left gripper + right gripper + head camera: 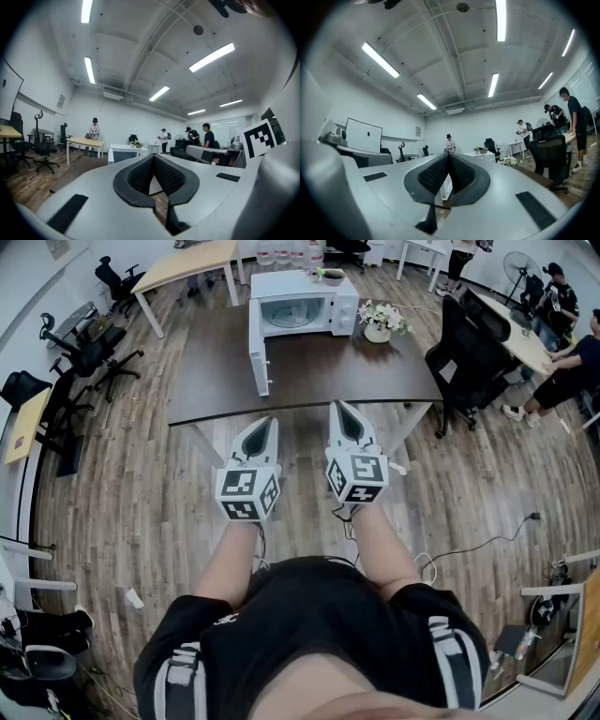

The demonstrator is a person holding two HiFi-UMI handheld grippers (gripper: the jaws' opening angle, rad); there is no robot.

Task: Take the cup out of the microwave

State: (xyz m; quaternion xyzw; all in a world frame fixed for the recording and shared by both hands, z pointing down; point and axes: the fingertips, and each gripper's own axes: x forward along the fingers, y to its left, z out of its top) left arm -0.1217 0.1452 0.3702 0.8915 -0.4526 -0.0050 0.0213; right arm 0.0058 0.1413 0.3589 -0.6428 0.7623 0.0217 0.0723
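Observation:
A white microwave (305, 301) stands at the far side of a dark table (309, 381). Its door (259, 357) hangs open on the left, swung toward me. The cavity looks pale, and I cannot make out a cup inside from here. My left gripper (267, 423) and right gripper (339, 409) are held side by side over the floor, just short of the table's near edge and well away from the microwave. Both point toward it. In the left gripper view the left gripper (153, 156) has its tips together with nothing between them. The right gripper (448, 153) looks the same, shut and empty.
A small bowl (333, 277) sits on top of the microwave and a pot of flowers (380, 322) stands to its right. A black office chair (469, 357) is at the table's right end. Desks, more chairs and several people fill the room's edges. A cable (487, 540) lies on the floor.

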